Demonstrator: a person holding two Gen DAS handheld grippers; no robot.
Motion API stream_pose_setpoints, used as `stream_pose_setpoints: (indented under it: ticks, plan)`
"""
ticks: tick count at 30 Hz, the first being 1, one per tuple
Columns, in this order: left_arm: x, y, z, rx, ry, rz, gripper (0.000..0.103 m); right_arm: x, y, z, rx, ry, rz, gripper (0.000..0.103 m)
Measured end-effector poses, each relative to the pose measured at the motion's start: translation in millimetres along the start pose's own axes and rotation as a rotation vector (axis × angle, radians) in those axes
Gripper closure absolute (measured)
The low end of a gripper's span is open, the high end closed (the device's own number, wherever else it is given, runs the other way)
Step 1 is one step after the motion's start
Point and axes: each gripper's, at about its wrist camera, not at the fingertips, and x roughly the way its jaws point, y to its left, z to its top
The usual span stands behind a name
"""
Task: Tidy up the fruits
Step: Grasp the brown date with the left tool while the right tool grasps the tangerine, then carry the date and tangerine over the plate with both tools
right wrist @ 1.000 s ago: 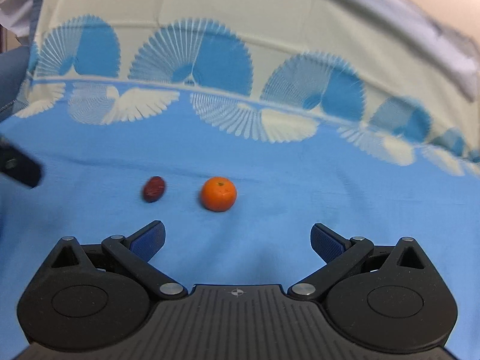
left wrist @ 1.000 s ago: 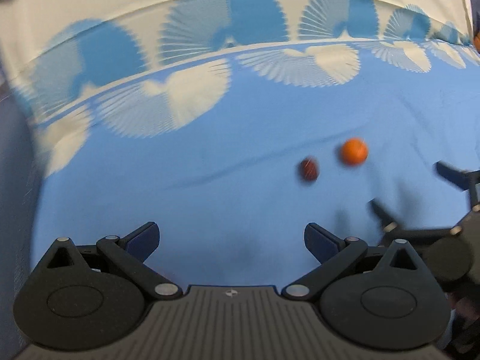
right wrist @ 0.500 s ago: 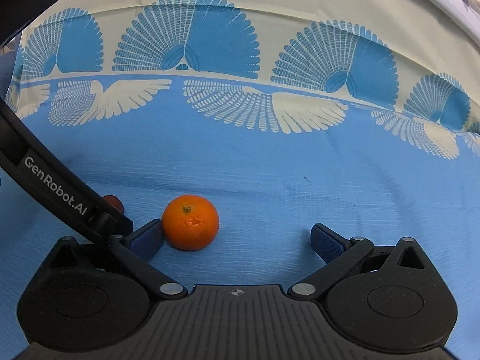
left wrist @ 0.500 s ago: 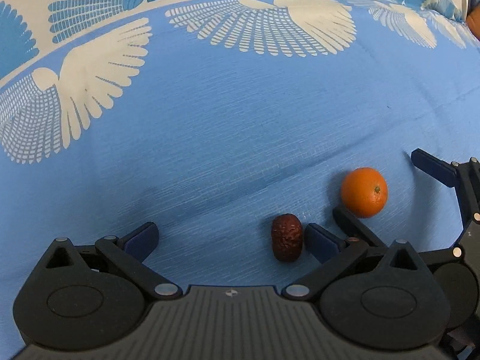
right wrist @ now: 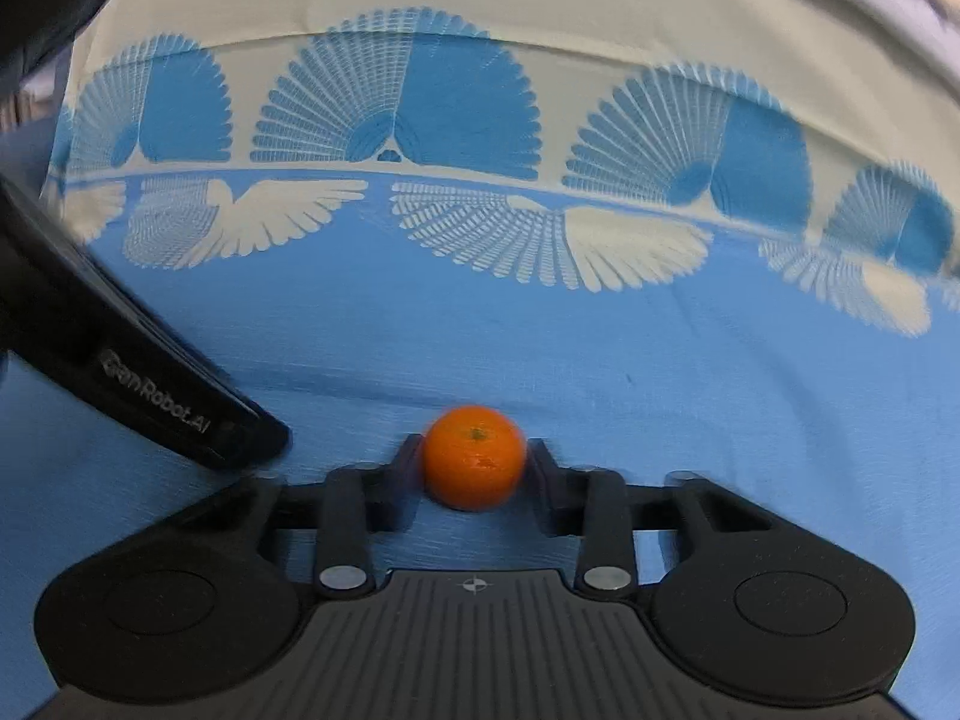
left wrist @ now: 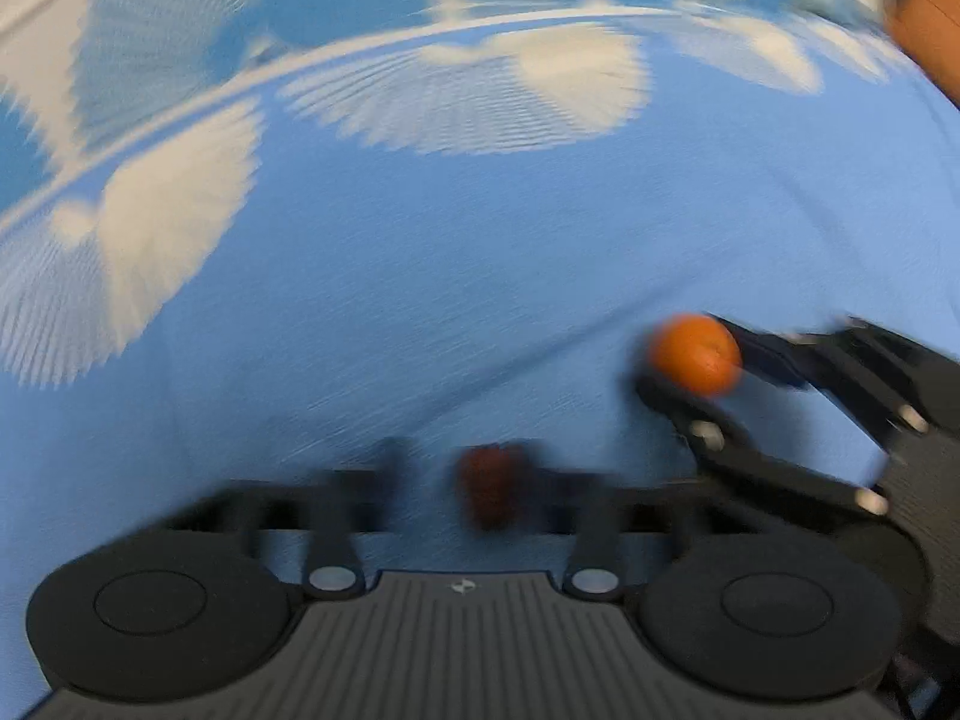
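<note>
A small orange tangerine (right wrist: 473,465) sits between the fingers of my right gripper (right wrist: 474,471), which is shut on it just above the blue cloth. The same tangerine (left wrist: 696,354) shows in the left wrist view, held by the right gripper's black fingers (left wrist: 678,402). A dark red date (left wrist: 489,486) sits between the fingers of my left gripper (left wrist: 474,480), which is shut on it; this view is blurred by motion.
The blue tablecloth (right wrist: 660,360) with white wing and fan patterns covers the table. The body of the left gripper (right wrist: 138,384) crosses the left side of the right wrist view. An orange-brown edge (left wrist: 924,18) shows at the far upper right.
Both grippers have closed: the left on the date, the right on the tangerine. The left view has tilted up and blurred, and both fruits seem slightly lifted.
</note>
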Motion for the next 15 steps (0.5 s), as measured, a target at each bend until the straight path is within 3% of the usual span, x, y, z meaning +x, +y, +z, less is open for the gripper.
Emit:
stream_pose_setpoints:
  ticks: [3, 8, 12, 15]
  plan:
    - [-4, -5, -6, 0.018, 0.02, 0.017, 0.08, -1, -6, -2, 0.06, -0.014, -0.013, 0.066]
    - [-47, 7, -26, -0.058, 0.035, 0.074, 0.08, -26, -34, 2, 0.206, -0.029, -0.16, 0.066]
    - [-103, 16, -61, -0.09, 0.046, 0.176, 0.08, -78, -47, 11, 0.322, -0.057, -0.215, 0.066]
    - [-141, 24, -95, -0.127, 0.071, 0.228, 0.08, -137, -34, 3, 0.341, -0.061, -0.191, 0.066]
